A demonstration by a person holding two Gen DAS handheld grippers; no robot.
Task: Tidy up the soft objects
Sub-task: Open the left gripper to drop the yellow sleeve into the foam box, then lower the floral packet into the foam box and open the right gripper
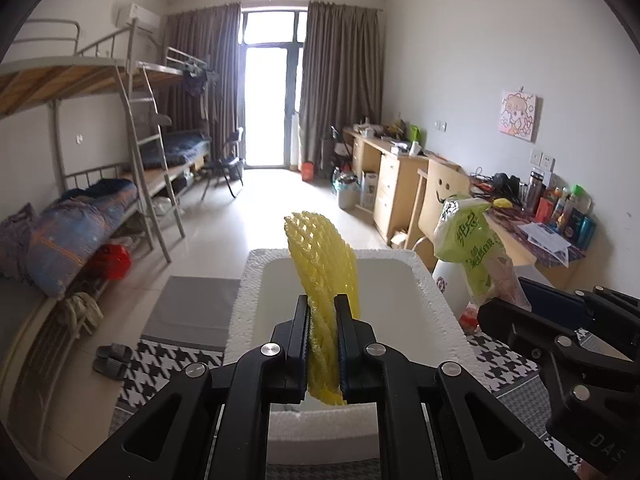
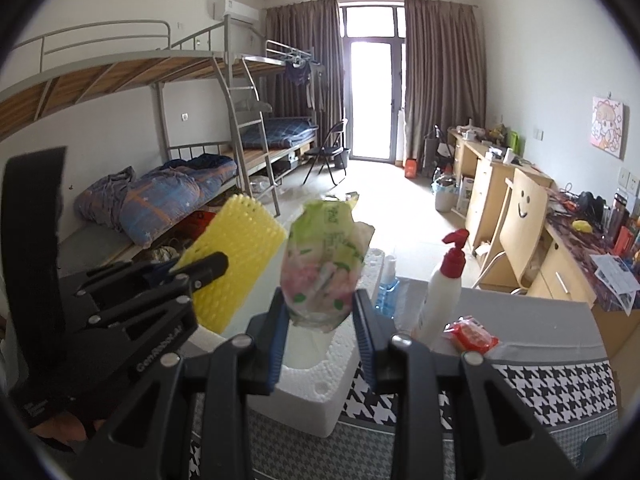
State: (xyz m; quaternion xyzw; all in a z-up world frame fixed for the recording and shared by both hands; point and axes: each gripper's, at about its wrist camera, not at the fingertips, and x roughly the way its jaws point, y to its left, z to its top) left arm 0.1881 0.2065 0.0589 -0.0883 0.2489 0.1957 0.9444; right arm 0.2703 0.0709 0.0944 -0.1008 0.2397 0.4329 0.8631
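My left gripper (image 1: 323, 340) is shut on a yellow foam net sleeve (image 1: 320, 264), which stands up between the pads above a white foam box (image 1: 440, 304). In the right wrist view that sleeve (image 2: 236, 256) shows at the left, pinched by the left gripper (image 2: 200, 270). My right gripper (image 2: 320, 316) is shut on a soft green-and-pink tissue pack (image 2: 324, 264), held over the right rim of the foam box (image 2: 336, 364). From the left wrist view the pack (image 1: 472, 248) hangs at the right, and the right gripper's tips are hidden.
A white pump bottle with a red top (image 2: 444, 296), a blue bottle (image 2: 386, 288) and a red packet (image 2: 472, 336) stand right of the box on a houndstooth cloth (image 2: 552, 392). Bunk beds (image 2: 168, 184) line the left wall, desks (image 2: 496, 184) the right.
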